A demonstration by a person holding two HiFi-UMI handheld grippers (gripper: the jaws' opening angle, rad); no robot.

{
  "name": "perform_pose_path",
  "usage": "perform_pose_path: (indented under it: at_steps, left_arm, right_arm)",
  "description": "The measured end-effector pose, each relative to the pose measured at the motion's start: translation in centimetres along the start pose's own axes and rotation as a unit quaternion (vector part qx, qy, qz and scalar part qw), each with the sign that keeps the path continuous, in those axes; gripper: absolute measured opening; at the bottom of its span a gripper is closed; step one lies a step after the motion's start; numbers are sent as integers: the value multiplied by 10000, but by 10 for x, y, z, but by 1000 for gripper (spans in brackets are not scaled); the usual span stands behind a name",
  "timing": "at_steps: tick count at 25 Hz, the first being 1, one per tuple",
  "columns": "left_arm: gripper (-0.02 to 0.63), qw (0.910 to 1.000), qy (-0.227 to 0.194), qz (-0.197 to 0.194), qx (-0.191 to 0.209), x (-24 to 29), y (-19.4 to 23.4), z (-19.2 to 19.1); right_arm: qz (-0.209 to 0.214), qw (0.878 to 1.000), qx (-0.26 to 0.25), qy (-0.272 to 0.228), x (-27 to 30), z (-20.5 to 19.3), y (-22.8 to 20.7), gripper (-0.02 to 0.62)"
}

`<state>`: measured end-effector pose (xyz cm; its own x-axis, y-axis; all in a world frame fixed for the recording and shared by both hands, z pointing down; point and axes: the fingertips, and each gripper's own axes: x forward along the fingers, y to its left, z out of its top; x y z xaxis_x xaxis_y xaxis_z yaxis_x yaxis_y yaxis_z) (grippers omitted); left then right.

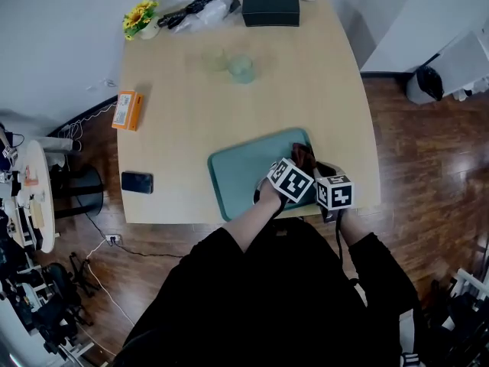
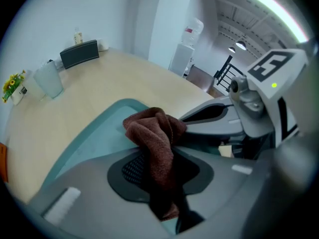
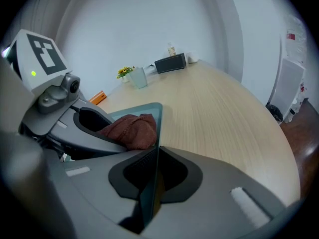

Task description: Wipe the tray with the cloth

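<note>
A teal tray [image 1: 244, 176] lies at the table's near edge, right of centre. My left gripper [image 1: 290, 179] hovers over the tray's right part, shut on a brown cloth [image 1: 303, 156]. In the left gripper view the cloth [image 2: 155, 133] bunches above the jaws and hangs down between them [image 2: 160, 163], over the tray [image 2: 94, 138]. My right gripper [image 1: 333, 191] sits just right of the left one at the tray's right edge. In the right gripper view its jaws [image 3: 152, 171] are shut on the tray's thin rim [image 3: 157, 128], with the cloth [image 3: 130, 130] beside it.
On the table [image 1: 306, 90] are a black phone [image 1: 137, 182] at the near left, an orange box [image 1: 127, 110], two clear glasses [image 1: 242, 69], a black box [image 1: 270, 8], a small sunflower pot [image 1: 140, 15] and a bag with cables [image 1: 200, 8] at the far side.
</note>
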<state>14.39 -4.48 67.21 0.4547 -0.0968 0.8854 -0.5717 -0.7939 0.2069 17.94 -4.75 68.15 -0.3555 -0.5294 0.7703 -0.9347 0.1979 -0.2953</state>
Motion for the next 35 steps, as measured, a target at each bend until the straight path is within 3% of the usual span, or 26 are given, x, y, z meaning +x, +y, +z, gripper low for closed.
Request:
perform_pose_path:
  at_steps: [3,7,10,13,16,22,27,31,35]
  left_arm:
    - [84,10000,35,37,5,-10,6,-20]
    - [84,9995,167,192,-182,-39,27,-77]
    - [86,9961,262,521,-667,-70,60,-128]
    - [86,9867,260,868,-1349,-99,96,-173]
    - [84,9793,129,1072,-1714,-116,115,-202]
    - [84,9788,176,1139,-1695,-114,111,-203]
    - [84,9834,166,733,-1653,-107,79,-193]
    - [84,9910,155,395,-1270,-83,49,-156]
    - [84,9994,155,-80,-306,-43,-3,-95]
  right_arm:
    - [24,10000,27,10,1,0,-2,20]
    - [42,10000,52,24,2,-1,-4,18]
    - [27,10000,45,10,2,-1,-5,20]
    - [7,10000,45,2,2,-1,-6,19]
    - [13,10000,21,0,3,-2,-3,21]
    - [-27,10000,-7,-12,3,0,-1,21]
    - [-30,10000,35,-44,3,0,4,21]
    - [-118,9996,230,-67,2,2,3,17]
    - [-144,9994,288,-89,3,2,6,17]
